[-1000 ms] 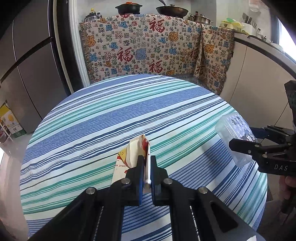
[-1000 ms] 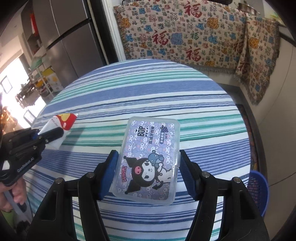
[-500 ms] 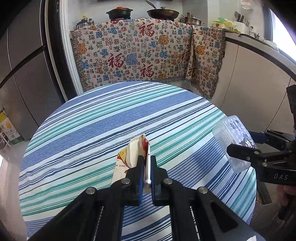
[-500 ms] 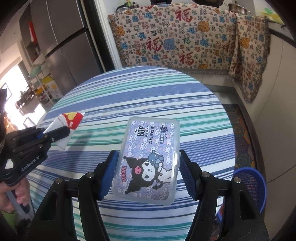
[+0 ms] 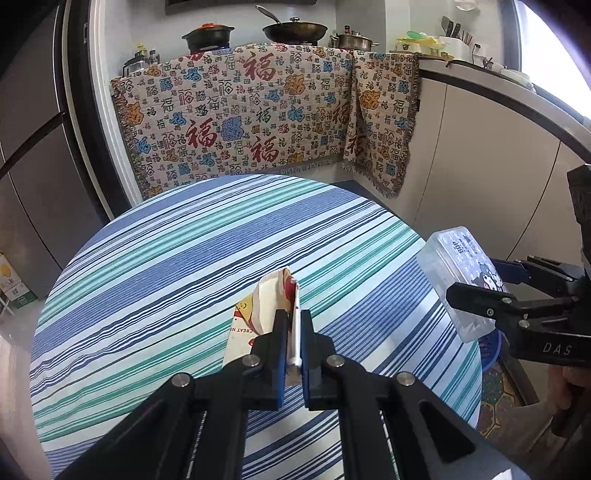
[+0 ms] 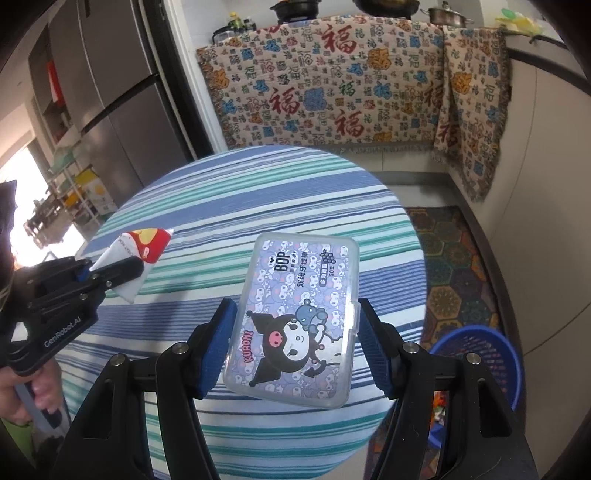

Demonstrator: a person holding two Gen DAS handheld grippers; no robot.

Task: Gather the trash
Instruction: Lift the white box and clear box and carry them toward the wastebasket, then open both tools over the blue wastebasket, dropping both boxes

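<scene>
A flattened paper wrapper (image 5: 275, 314), white with red and yellow print, is pinched edge-on between the tightly closed jaws of the left gripper (image 5: 293, 343) and is held lifted above the round table (image 5: 166, 266), which is covered by a blue, teal and white striped cloth. In the right wrist view the same wrapper (image 6: 136, 254) is seen at the left, clamped in the left gripper (image 6: 110, 275), with a person's fingers (image 6: 26, 391) wrapped around its handle. The right gripper (image 6: 295, 343) is clenched on a translucent plastic floss-pick box (image 6: 295, 325) printed with a cartoon character; its blue pads press the two long sides, and the box is held off the table, over its near right part. From the left wrist view the box (image 5: 458, 284) is seen at the right, beyond the table's edge. A blue mesh trash basket (image 6: 480, 365) stands on the floor to the right of the table, near the right gripper, partly hidden by that gripper's finger; some coloured items lie inside. A patterned floor mat (image 6: 454, 266) lies beside it. At the far side, a fringed patterned blanket (image 5: 258, 118) is draped over a counter on which a dark pot (image 5: 208, 35), a frying pan (image 5: 295, 31) and a steel pot (image 5: 352, 40) stand. A grey refrigerator (image 6: 110, 81) stands at the far left.
</scene>
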